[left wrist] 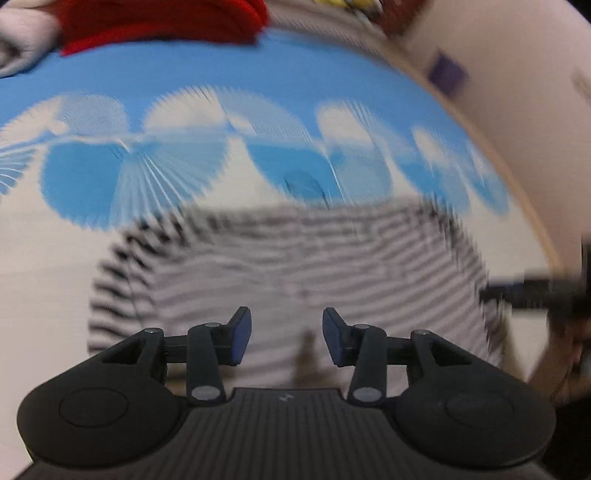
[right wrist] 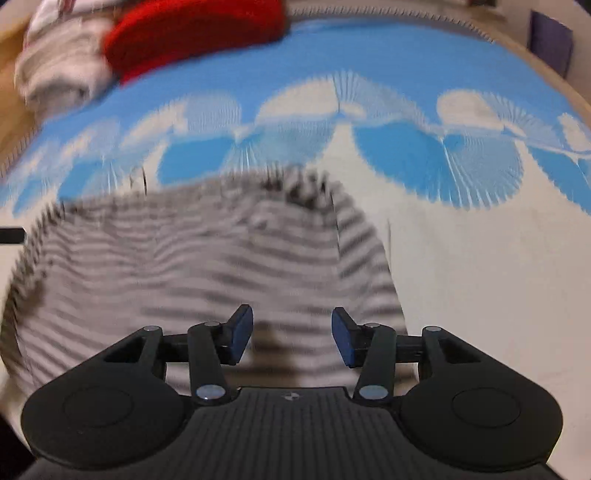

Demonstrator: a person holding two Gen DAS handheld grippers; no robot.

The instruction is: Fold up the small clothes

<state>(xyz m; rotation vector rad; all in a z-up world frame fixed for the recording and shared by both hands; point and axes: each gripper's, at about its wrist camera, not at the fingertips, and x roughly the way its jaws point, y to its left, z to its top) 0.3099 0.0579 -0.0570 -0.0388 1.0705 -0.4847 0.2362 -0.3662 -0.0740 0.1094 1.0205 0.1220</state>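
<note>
The black-and-white striped knit garment (left wrist: 295, 273) lies flat, partly folded into a rough block, on a blue-and-white cloth with fan shapes (left wrist: 229, 74) that covers the table. By its look I judge it light, soft and limp: it should sag and slide once lifted, so a fold will hold only if the fabric is pinched near an edge or corner and laid down slowly. The best places to take hold seem to be the near hem corners, one for each tool, so the cloth stays stretched between them. Motion blur hides the seams, so I cannot tell where sleeves or neckline sit.

In the left wrist view the garment lies just ahead of and beneath the left tool (left wrist: 287, 338), whose blue-padded jaws stand partly apart with nothing between them. In the right wrist view the garment (right wrist: 192, 258) spreads ahead and to the left of the right tool (right wrist: 292, 338), which also stands partly apart and empty, near the garment's right edge.

Far across the cloth, on the left, a red knitted item (right wrist: 192, 33) rests beside a pale folded cloth bundle (right wrist: 62, 70)
</note>
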